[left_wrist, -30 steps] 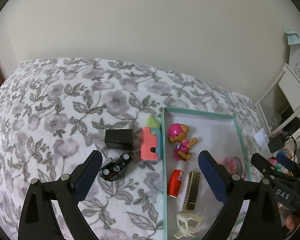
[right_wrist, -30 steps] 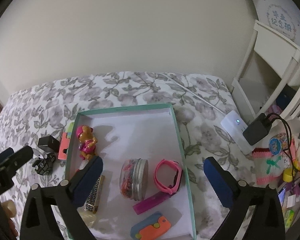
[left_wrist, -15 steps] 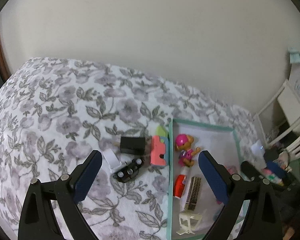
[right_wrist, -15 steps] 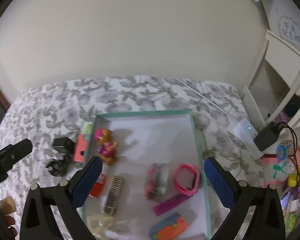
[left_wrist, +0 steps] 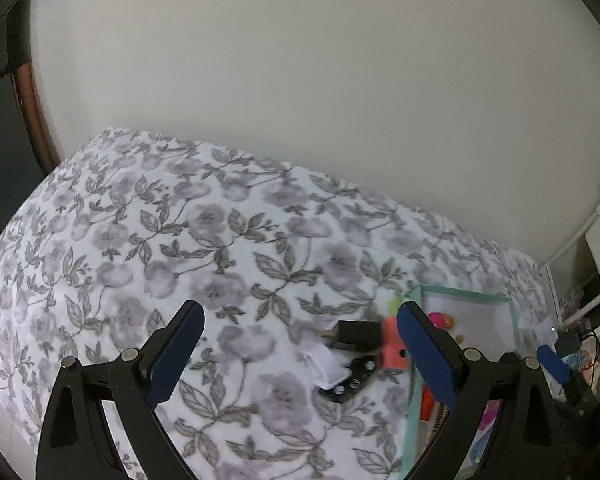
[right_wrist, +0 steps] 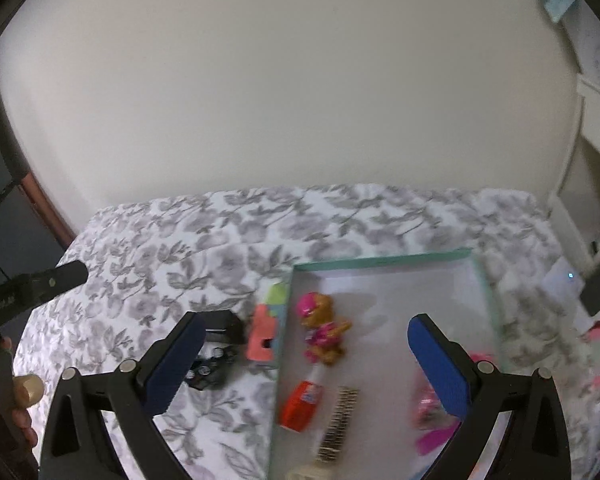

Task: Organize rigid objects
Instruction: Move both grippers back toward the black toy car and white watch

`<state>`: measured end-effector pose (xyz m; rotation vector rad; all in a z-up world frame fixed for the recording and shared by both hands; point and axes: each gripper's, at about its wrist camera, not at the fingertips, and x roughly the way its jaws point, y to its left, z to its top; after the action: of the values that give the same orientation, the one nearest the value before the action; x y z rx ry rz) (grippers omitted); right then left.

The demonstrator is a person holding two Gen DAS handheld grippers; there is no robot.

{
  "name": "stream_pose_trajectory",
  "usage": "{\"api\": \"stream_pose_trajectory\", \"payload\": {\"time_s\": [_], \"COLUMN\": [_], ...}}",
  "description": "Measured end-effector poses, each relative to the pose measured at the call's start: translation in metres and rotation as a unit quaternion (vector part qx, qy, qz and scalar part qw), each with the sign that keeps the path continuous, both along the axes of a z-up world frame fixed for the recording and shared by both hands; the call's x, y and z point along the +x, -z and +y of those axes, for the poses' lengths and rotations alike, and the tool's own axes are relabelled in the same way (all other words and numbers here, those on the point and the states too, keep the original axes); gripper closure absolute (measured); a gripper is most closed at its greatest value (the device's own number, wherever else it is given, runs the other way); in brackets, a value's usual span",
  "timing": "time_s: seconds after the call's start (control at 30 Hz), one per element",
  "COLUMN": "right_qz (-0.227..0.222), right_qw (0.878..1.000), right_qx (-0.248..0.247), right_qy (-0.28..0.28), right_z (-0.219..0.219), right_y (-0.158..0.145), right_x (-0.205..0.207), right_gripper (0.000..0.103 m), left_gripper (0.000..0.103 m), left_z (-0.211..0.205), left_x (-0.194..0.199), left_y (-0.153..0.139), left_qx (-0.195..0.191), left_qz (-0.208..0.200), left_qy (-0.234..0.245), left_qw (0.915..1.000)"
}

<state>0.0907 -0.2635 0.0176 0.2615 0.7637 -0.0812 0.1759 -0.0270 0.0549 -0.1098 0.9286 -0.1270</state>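
Four loose pieces lay on the grey floral bedspread (left_wrist: pixel 220 248) outside the teal-rimmed white cardboard tray (right_wrist: pixel 380 259): a black boxy charger plug (left_wrist: pixel 356 334), a small black toy car with silver wheels (left_wrist: pixel 350 378), a flat white piece (left_wrist: pixel 324 364) beside the car, and a pink-and-green foam block (right_wrist: pixel 265 330) tight against the tray's left wall. Inside the tray sat a pink-helmeted brown toy pup figure (right_wrist: pixel 320 328), a red-and-white tube (right_wrist: pixel 302 400), a gold patterned bar (right_wrist: pixel 338 416) and some pink items too blurred to name.

The left gripper (left_wrist: pixel 300 356) was released, blue pads wide apart, nothing between them. The right gripper (right_wrist: pixel 302 360) was likewise spread and empty.

Here was the relation that mattered. In the left wrist view the plug and the car sat inside the span of the left fingers, off toward the right-hand pad, the plug farther out and the car nearer. The plug's long axis ran across the view, prongs pointing left. The car lay on a diagonal. The right gripper hung over the tray's left edge, so the loose pieces lay off to its left, the car partly hidden behind its left finger (right_wrist: pixel 176 360). By my reading the left hand was the better placed, and the car looked the easier first take, though its slant would want a turn of the wrist.
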Motion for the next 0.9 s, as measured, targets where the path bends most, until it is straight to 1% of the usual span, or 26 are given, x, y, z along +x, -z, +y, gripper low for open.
{"api": "stream_pose_trajectory", "payload": {"time_s": [0.13, 0.3, 0.4, 0.5, 0.57, 0.7, 0.77, 0.8, 0.9], "right_qz": [0.014, 0.043, 0.062, 0.078, 0.084, 0.094, 0.096, 0.095, 0.098], "right_qw": [1.0, 0.998, 0.996, 0.995, 0.994, 0.993, 0.992, 0.993, 0.991], "right_qx": [-0.001, 0.025, 0.035, 0.033, 0.033, 0.043, 0.043, 0.038, 0.047], "right_qy": [-0.02, -0.048, -0.053, -0.059, -0.061, -0.062, -0.063, -0.065, -0.074], "right_z": [0.024, 0.046, 0.054, 0.059, 0.06, 0.06, 0.061, 0.063, 0.067], "right_y": [0.015, 0.042, 0.058, 0.072, 0.078, 0.09, 0.094, 0.095, 0.097], "right_x": [0.013, 0.028, 0.037, 0.045, 0.049, 0.057, 0.059, 0.059, 0.06], "right_gripper": [0.009, 0.018, 0.023, 0.027, 0.03, 0.031, 0.032, 0.034, 0.035], "left_gripper": [0.006, 0.006, 0.006, 0.009, 0.018, 0.026, 0.039, 0.041, 0.051], "left_z": [0.007, -0.003, -0.007, -0.008, -0.009, -0.013, -0.015, -0.015, -0.014], "left_x": [0.014, 0.024, 0.031, 0.037, 0.041, 0.043, 0.043, 0.043, 0.042], "left_y": [0.024, 0.062, 0.09, 0.107, 0.117, 0.125, 0.127, 0.128, 0.13], "left_qx": [-0.018, -0.019, -0.032, -0.051, -0.067, -0.089, -0.088, -0.089, -0.096], "left_qz": [0.043, 0.088, 0.126, 0.149, 0.165, 0.177, 0.18, 0.181, 0.182], "left_qy": [-0.004, 0.016, 0.021, 0.022, 0.025, 0.034, 0.038, 0.037, 0.038], "left_qw": [0.9989, 0.9958, 0.9913, 0.9872, 0.9838, 0.9796, 0.979, 0.9788, 0.9778]}}
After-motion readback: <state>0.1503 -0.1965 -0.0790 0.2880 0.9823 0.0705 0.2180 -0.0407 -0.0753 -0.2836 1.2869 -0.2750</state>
